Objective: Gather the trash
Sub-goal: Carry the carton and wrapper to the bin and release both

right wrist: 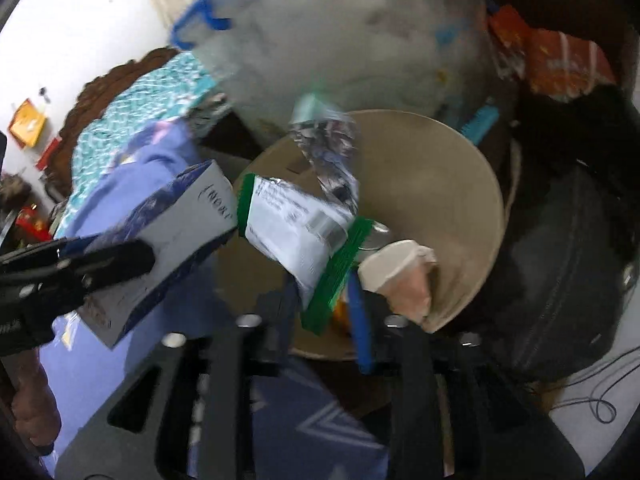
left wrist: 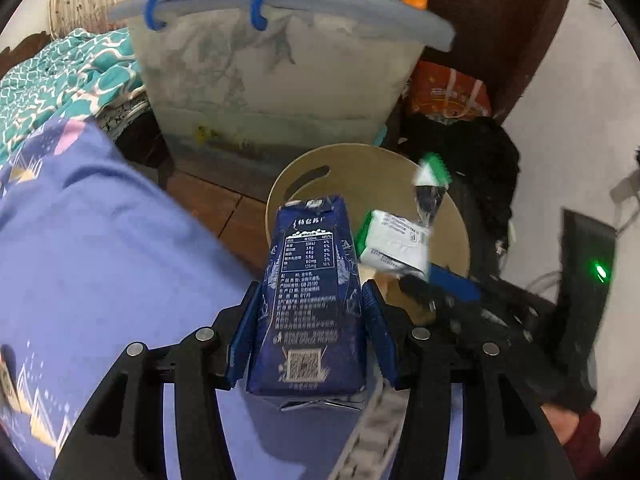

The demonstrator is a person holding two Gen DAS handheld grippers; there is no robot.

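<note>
Glossy dark-blue printed paperboard milk carton (left wrist: 308,300); green-and-white carton (left wrist: 394,244) of smooth coated card; crinkled shiny foil wrapper (right wrist: 328,156); matt tan round stool top (left wrist: 360,176); translucent, scuffed plastic bin (left wrist: 276,76) with blue plastic handle (left wrist: 204,0); soft lilac cloth (left wrist: 100,240); matt black plastic gripper fingers (left wrist: 248,320) with bright metal pins

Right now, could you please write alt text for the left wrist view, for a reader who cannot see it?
The left tongs grip an upright dark blue carton between their blue pads. Beyond it a green-and-white pack hangs blurred above a round tan bin. A large lidded tub stands behind; lilac bedding fills the left.
</note>
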